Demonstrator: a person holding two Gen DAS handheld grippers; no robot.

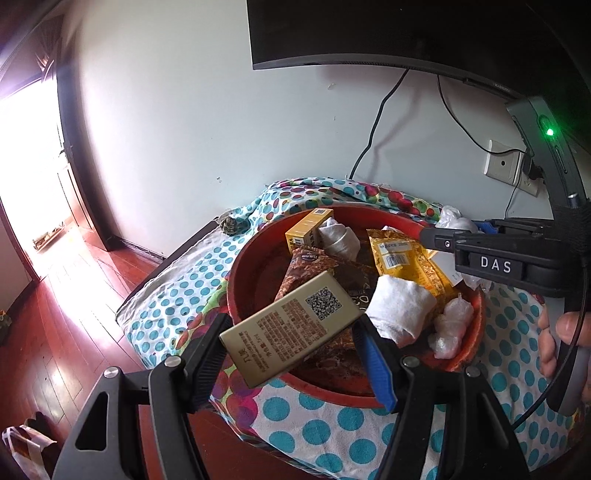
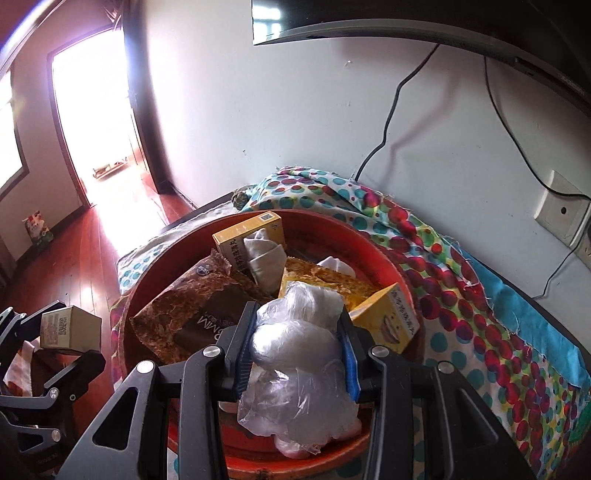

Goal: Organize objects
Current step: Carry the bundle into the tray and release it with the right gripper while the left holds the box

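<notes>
My left gripper (image 1: pixel 291 347) is shut on a gold box with a QR code (image 1: pixel 295 321), held tilted over the near rim of the red basin (image 1: pixel 240 280). In the right wrist view, my right gripper (image 2: pixel 295 350) is shut on a crumpled clear plastic bag (image 2: pixel 295 332) above the red basin (image 2: pixel 147 280). The basin holds a yellow box (image 2: pixel 247 232), a rolled grey cloth (image 2: pixel 266 258), a brown snack bag (image 2: pixel 192 299), a yellow packet (image 1: pixel 402 258), a white rolled towel (image 1: pixel 399 310) and a yellow smile-print box (image 2: pixel 391 317). The left gripper with its gold box (image 2: pixel 70 328) shows at the left there.
The basin sits on a spotted cloth (image 1: pixel 325 417) over a table against the white wall. A monitor (image 1: pixel 369 33) hangs above, with cables (image 1: pixel 376 122) and a wall socket (image 1: pixel 506 166). A person's hand (image 1: pixel 554 332) grips the right handle. Red wooden floor (image 1: pixel 74 295) and a bright doorway lie left.
</notes>
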